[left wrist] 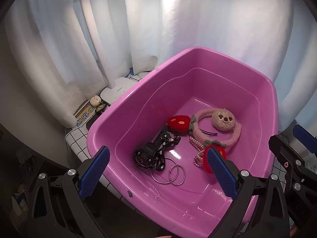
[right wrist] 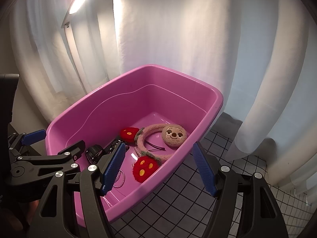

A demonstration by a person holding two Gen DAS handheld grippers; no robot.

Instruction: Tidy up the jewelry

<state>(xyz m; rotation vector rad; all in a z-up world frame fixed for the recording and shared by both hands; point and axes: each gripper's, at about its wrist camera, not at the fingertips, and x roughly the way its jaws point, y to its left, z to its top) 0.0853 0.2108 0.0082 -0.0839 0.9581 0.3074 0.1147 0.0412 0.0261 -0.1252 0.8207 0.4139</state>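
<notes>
A pink plastic tub [left wrist: 122, 107] [right wrist: 214, 99] holds the jewelry. Inside lie a plush headband with a sloth face [left wrist: 223, 119] [right wrist: 174, 134] and red strawberry ends [left wrist: 178, 123] [right wrist: 143, 167], a black watch [left wrist: 146, 154] [right wrist: 95, 152], a polka-dot band [left wrist: 161, 158], metal hoop rings [left wrist: 174, 174], a pearl string [left wrist: 196, 148] and a dark hair clip [left wrist: 208, 132] [right wrist: 156, 148]. My left gripper [left wrist: 158, 172] is open and empty above the tub's near side. My right gripper [right wrist: 160, 166] is open and empty, straddling the tub's right rim.
The tub stands on a checked cloth [right wrist: 198, 194] [left wrist: 77, 136]. White curtains [left wrist: 218, 19] [right wrist: 178, 29] hang behind. A white lamp base [left wrist: 116, 91], a small round item [left wrist: 95, 101] and a box [left wrist: 85, 117] sit left of the tub. The right gripper shows in the left view [left wrist: 293, 150].
</notes>
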